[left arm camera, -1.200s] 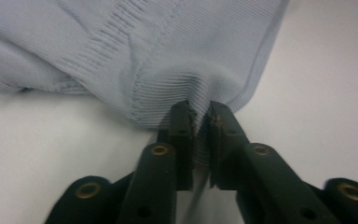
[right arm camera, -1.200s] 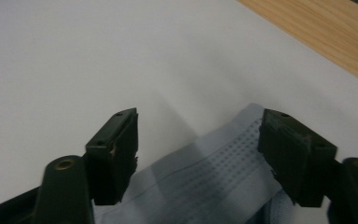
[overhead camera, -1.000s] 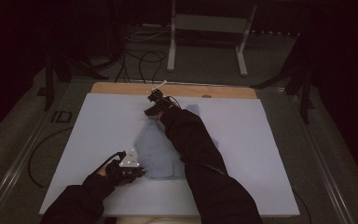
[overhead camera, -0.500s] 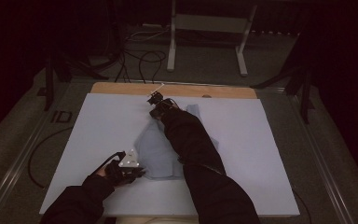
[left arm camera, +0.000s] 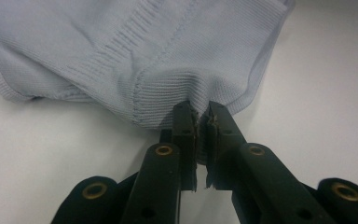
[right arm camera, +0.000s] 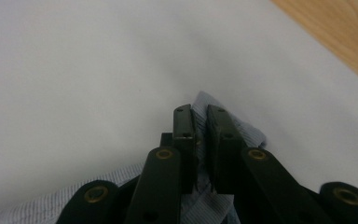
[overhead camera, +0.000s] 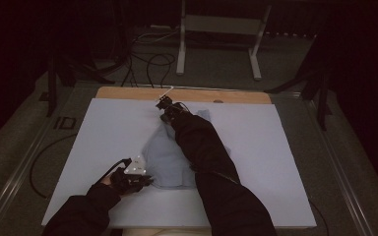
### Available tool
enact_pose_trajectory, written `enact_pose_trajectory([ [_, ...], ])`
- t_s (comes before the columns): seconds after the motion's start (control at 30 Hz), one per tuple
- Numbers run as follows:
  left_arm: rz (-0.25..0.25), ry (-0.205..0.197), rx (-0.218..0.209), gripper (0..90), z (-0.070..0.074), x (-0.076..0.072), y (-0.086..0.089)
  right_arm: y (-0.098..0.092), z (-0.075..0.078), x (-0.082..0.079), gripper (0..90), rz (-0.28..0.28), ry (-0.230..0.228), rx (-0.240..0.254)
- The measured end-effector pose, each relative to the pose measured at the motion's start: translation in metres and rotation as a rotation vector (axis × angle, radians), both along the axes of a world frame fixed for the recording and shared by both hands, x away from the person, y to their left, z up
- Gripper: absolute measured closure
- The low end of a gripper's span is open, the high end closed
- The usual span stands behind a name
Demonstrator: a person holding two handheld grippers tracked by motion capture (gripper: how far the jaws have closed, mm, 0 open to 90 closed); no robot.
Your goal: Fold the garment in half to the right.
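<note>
A pale blue knitted garment lies on the white table cover, stretched between near and far. My left gripper is at its near left edge, jaws shut on a ribbed hem of the garment, pinched at my left gripper tips. My right gripper reaches to the far end near the wooden strip. In the right gripper view my right gripper is shut on a corner of the garment. The right sleeve hides the garment's middle.
A wooden table edge runs along the far side, also seen as the wooden table edge in the right gripper view. Cables and a metal stand sit on the floor beyond. Bare white cover lies left and right of the garment.
The right gripper has moved slightly farther and left, pulling the garment's far corner out. The left gripper has stayed in place.
</note>
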State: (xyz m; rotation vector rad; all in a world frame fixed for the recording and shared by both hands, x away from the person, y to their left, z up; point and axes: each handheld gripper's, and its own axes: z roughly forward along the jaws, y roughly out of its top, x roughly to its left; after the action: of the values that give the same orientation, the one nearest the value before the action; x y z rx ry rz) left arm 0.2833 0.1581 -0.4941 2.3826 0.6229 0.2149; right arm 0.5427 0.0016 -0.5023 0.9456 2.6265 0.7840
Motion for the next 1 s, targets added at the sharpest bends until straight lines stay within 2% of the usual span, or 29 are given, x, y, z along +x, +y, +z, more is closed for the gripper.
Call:
enact_pose_trajectory([
  [0.13,-0.012,-0.005,0.007,84.4,0.004,0.000,-0.002,-0.005,0.008,-0.002,83.4,0.003,-0.019,0.039],
  [0.33,-0.034,-0.020,-0.009,84.4,0.014,0.000,-0.009,-0.008,0.022,-0.005,83.4,0.013,-0.048,0.068],
  [0.63,-0.076,-0.043,-0.009,84.4,0.027,-0.001,-0.024,-0.019,0.039,-0.012,83.4,0.016,-0.075,0.099],
  [0.7,-0.080,-0.048,-0.009,84.4,0.028,-0.001,-0.026,-0.021,0.040,-0.012,83.3,0.015,-0.074,0.113],
  [0.77,-0.096,-0.059,-0.011,84.5,0.034,-0.002,-0.032,-0.028,0.045,-0.015,83.4,0.009,-0.078,0.150],
  [0.8,-0.096,-0.059,-0.011,84.4,0.034,-0.002,-0.032,-0.028,0.045,-0.015,83.4,0.009,-0.078,0.150],
  [0.87,-0.119,-0.069,0.008,84.5,0.040,-0.001,-0.039,-0.035,0.050,-0.016,83.3,-0.002,-0.085,0.171],
  [1.0,-0.144,-0.077,0.019,84.5,0.047,0.001,-0.051,-0.042,0.054,-0.018,83.3,-0.002,-0.099,0.174],
])
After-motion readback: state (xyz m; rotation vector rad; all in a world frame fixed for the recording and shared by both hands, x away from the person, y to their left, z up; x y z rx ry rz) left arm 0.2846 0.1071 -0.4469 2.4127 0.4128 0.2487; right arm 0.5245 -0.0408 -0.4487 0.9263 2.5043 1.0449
